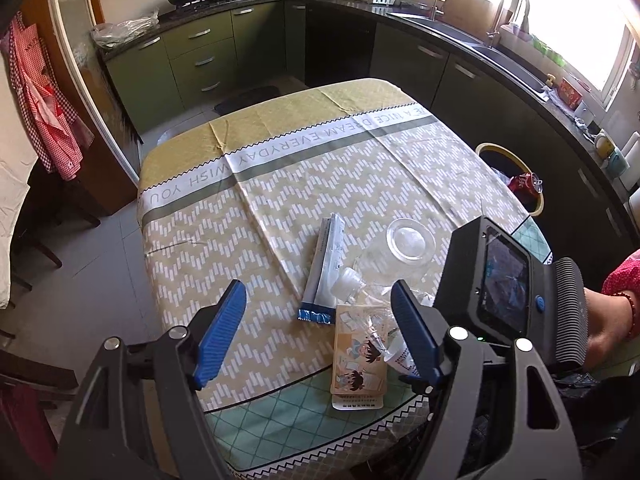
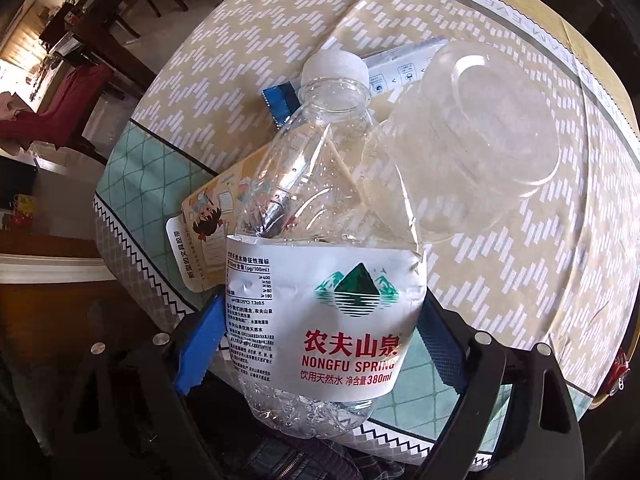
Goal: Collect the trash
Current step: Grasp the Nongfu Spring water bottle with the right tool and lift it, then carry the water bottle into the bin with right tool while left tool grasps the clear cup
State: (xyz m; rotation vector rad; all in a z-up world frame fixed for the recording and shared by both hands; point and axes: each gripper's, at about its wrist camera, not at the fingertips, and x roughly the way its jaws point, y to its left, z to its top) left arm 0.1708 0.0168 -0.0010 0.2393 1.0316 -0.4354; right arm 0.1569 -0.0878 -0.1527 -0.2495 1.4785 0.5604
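**Crumpled water bottle clamped at the near edge of the surface**

The surface (image 1: 280,184), covered by a beige zigzag-patterned cloth with a grey lettered band, fills both views. Beyond its far right corner, only the left wrist view shows the yellow-rimmed round bin (image 1: 534,200) on the floor, a red can (image 1: 525,183) lying inside it.

The crumpled clear plastic water bottle (image 2: 324,240) with a white cap and a white "Nongfu Spring" label is empty, its walls dented. The right hand-held gripper (image 2: 320,344) holds it by the labelled middle, blue pads pressed against both sides, above the near edge of the surface, cap pointing away.

Touching the bottle's right side lies a clear plastic cup (image 2: 480,136), tipped on its side. Behind the bottle sit a long white wrapper with a blue end (image 1: 324,272) and a flat beige cartoon-printed packet (image 1: 360,356), which overhangs the near edge.

The left hand-held gripper (image 1: 320,336) hovers over these items with jaws spread wide, holding nothing. Only its view shows the right device's black body from outside.
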